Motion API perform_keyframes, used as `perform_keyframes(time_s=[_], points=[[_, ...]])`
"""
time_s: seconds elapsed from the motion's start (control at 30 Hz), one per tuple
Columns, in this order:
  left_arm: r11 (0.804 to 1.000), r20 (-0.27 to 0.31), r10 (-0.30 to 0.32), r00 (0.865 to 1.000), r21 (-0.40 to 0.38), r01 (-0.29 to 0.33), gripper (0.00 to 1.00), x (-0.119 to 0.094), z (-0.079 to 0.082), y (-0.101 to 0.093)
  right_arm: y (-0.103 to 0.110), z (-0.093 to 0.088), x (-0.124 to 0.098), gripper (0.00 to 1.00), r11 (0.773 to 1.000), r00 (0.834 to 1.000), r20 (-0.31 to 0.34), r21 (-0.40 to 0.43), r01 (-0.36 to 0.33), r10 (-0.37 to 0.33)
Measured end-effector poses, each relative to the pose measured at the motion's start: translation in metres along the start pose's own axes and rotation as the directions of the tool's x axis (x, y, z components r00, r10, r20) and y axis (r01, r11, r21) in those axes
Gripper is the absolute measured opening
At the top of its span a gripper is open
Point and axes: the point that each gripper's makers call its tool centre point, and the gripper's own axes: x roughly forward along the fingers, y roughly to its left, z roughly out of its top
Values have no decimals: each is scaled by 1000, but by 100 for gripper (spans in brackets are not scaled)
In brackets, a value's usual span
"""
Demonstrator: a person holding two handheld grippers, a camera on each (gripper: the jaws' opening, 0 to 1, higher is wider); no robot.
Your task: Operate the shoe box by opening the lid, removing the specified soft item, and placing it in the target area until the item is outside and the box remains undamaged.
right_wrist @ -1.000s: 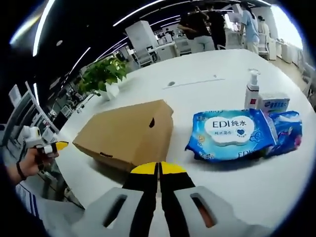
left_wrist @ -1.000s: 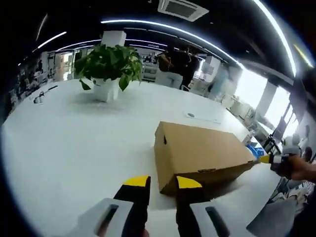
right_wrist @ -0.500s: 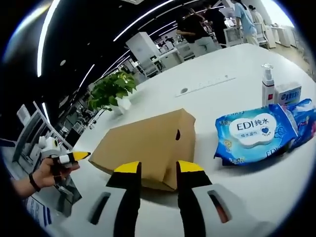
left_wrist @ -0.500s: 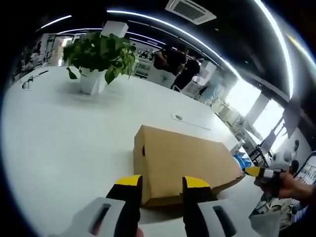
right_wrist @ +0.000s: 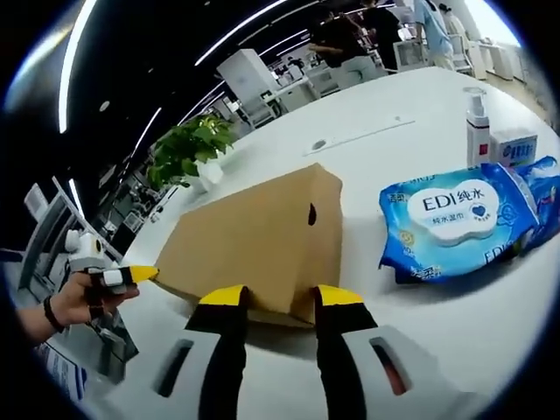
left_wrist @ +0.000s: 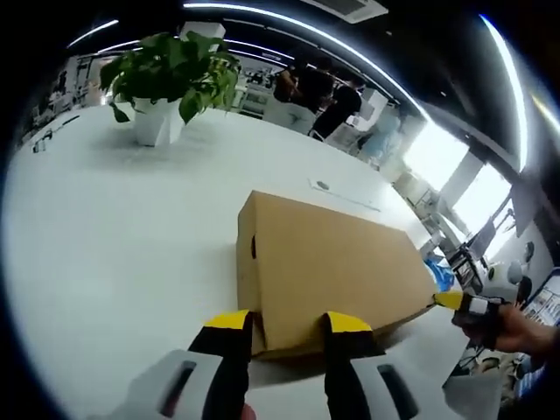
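A brown cardboard shoe box [left_wrist: 328, 262] lies on the white table [left_wrist: 114, 236] with its lid down; it is also in the right gripper view as the shoe box [right_wrist: 258, 241]. My left gripper [left_wrist: 289, 322] stands open at the box's near end, its yellow tips on either side of the lid's lower edge. My right gripper [right_wrist: 280, 297] is open at the opposite end, tips straddling that corner. Each gripper shows small in the other's view, held by a hand. A blue wet-wipes pack [right_wrist: 455, 219] lies right of the box.
A potted green plant [left_wrist: 171, 79] stands at the table's far left. A pump bottle [right_wrist: 477, 131] and a small box [right_wrist: 514, 149] stand behind the wipes. People stand in the background beyond the table. A thin flat strip [left_wrist: 346, 194] lies behind the box.
My right gripper went from shut to open a second ago. Both grippers have closed in on the box ends, which now look larger. The box itself has not moved.
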Motion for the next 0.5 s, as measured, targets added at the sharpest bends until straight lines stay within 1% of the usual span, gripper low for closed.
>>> perform_keyframes(time_s=[0.13, 0.3, 0.4, 0.5], points=[[1000, -1, 8, 1000, -5, -8, 32, 11, 6, -6, -10, 12, 4, 27, 999, 1000, 1, -25, 24, -24], [1000, 4, 2, 1000, -7, -2, 32, 24, 10, -21, -28, 28, 3, 26, 997, 999, -3, -51, 51, -51], [1000, 6, -5, 1000, -5, 5, 32, 30, 12, -29, -36, 33, 2, 25, 996, 998, -1, -55, 66, -66], [1000, 6, -9, 1000, -6, 9, 32, 35, 15, -29, -41, 35, 1, 25, 996, 998, -1, -55, 67, -68]])
